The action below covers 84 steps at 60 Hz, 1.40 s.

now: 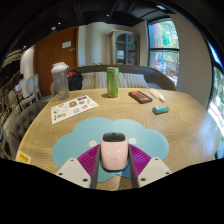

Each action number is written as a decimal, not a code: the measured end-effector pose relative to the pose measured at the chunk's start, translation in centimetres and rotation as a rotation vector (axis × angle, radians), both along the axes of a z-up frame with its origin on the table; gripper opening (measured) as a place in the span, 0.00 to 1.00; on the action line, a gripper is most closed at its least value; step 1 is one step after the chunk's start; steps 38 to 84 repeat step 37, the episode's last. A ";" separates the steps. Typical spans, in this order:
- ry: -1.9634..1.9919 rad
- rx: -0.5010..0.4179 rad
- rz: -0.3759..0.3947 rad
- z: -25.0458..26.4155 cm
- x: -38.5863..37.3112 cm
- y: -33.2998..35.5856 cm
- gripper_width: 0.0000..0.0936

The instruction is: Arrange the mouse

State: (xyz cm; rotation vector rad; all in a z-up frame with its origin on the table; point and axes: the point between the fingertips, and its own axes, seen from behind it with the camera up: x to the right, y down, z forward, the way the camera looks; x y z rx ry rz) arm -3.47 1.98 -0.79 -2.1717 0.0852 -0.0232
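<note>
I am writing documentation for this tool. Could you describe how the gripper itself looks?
The gripper has two pale, white-grey fingers. Each finger bears a magenta pad on its inner face, ridged with diagonal stripes. No cables or printed markings are visible.

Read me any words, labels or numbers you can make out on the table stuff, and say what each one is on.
No text can be read here.
Printed sheet: has markings, too small to read.
Clear bottle: no legible label.
Green bottle: no legible label.
Dark box: print too blurred.
Mouse, between the open gripper fingers: no legible marking.
</note>
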 end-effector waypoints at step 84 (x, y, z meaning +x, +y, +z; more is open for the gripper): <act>0.064 0.106 0.246 6.7 5.0 -13.3 0.91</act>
